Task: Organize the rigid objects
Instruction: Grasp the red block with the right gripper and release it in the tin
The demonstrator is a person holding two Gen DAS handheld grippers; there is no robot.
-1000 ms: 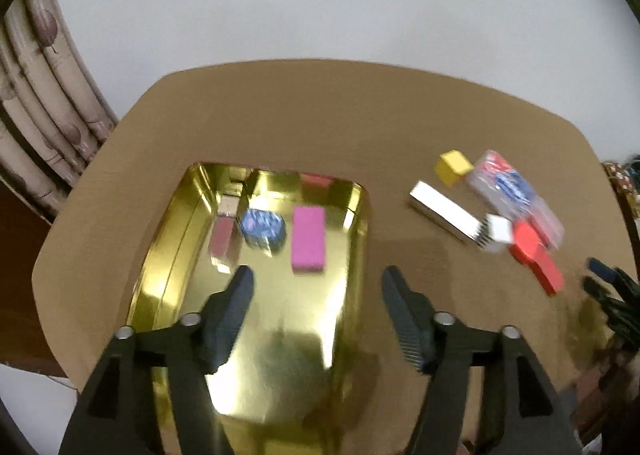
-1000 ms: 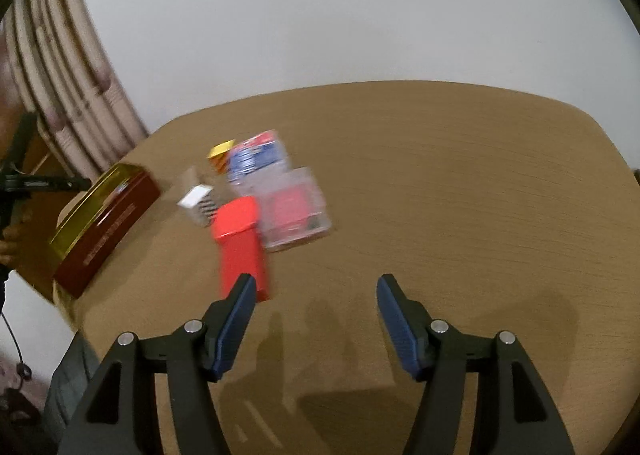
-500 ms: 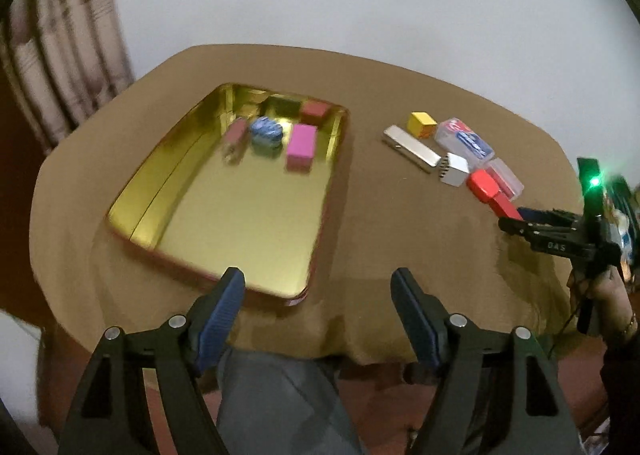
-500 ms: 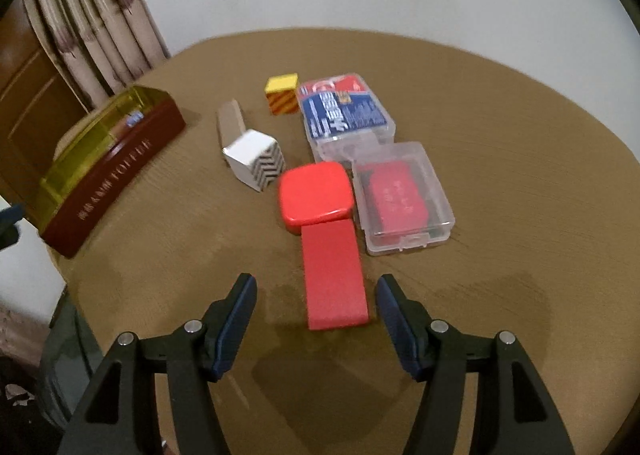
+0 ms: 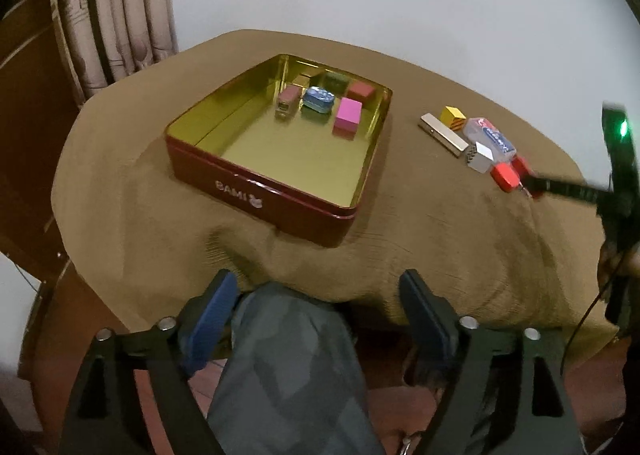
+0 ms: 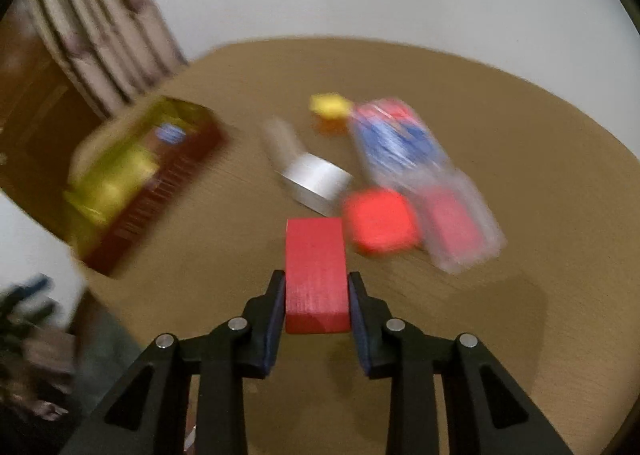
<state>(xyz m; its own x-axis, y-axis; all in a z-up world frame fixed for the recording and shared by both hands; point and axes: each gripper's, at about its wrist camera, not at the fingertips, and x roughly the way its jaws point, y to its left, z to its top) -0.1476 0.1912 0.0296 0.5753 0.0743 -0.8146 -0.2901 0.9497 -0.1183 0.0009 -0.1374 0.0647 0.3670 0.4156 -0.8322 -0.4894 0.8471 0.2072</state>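
My right gripper is shut on a red rectangular block and holds it above the table; the background is blurred by motion. Beside it lie a red rounded box, a clear case with a red insert, a blue-and-red card case, a white block and a yellow cube. My left gripper is open and empty, off the table's near edge. The gold-lined red tin holds a pink block, a blue tin and other small blocks.
The round table has a brown cloth. A person's lap is under my left gripper. Curtains and a wooden door stand at the left. The right gripper also shows in the left wrist view beside the red box.
My right gripper has closed on the red block and lifted it, swinging left. My left gripper has pulled back from over the tin to beyond the table's near edge.
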